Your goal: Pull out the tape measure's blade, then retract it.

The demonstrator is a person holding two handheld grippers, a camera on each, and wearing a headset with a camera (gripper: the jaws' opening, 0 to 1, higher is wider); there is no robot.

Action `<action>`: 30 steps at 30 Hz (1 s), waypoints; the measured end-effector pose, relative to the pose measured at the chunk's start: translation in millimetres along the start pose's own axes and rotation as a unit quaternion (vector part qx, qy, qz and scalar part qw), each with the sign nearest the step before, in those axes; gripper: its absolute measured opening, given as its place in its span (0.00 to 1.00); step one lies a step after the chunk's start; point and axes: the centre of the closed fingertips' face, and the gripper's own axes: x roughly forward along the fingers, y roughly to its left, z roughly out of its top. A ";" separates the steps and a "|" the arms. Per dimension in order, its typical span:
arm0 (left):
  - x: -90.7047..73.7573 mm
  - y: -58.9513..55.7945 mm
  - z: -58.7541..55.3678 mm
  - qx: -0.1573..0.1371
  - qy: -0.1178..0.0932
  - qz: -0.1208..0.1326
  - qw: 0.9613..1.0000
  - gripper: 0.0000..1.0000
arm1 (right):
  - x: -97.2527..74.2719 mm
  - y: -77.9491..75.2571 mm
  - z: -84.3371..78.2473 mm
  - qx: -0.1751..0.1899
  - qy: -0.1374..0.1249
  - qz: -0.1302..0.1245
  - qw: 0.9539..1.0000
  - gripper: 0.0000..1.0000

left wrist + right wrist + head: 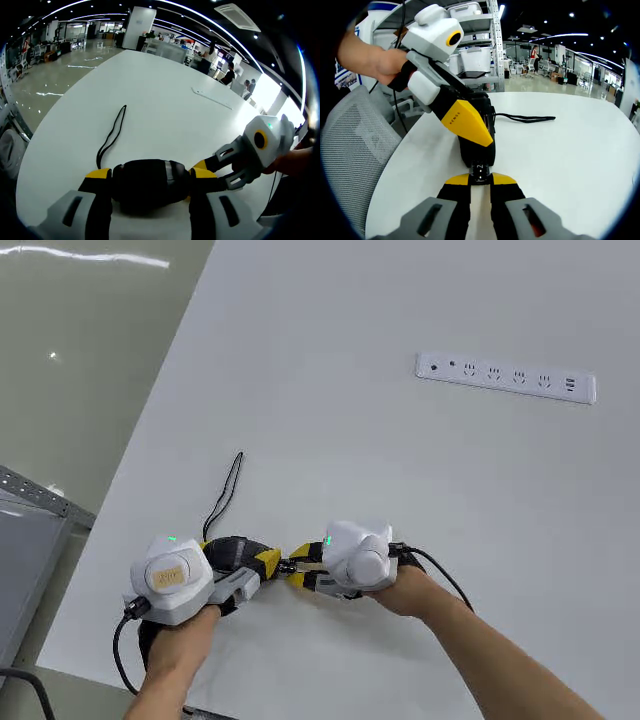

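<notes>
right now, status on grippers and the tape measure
Left gripper shut on tape measure. Right gripper shut on blade tip at its mouth, blade not yet out. Power strip far back, out of the way.

The left claw (150, 176) and the right claw (480, 179) share rounded white plastic housings, grey jaws tipped in yellow, small green lights and trailing black cables (441, 571).

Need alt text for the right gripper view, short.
The right gripper pinches the blade tip of a black tape measure on a white table, while the left gripper clamps its case from the upper left; its black strap trails right.
</notes>
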 end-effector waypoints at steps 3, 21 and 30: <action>-0.7 -0.6 0.5 -0.002 0.000 -0.002 1.000 0.60 | 1.4 -0.8 0.2 -0.001 0.003 0.001 1.000 0.12; 4.6 -4.7 -5.2 0.033 0.014 0.008 0.999 0.60 | 3.7 1.3 -2.3 0.001 0.013 0.003 1.000 0.12; 1.2 -2.2 -2.7 -0.007 0.004 -0.012 1.000 0.60 | 3.4 -1.3 2.0 -0.001 0.006 -0.002 1.000 0.12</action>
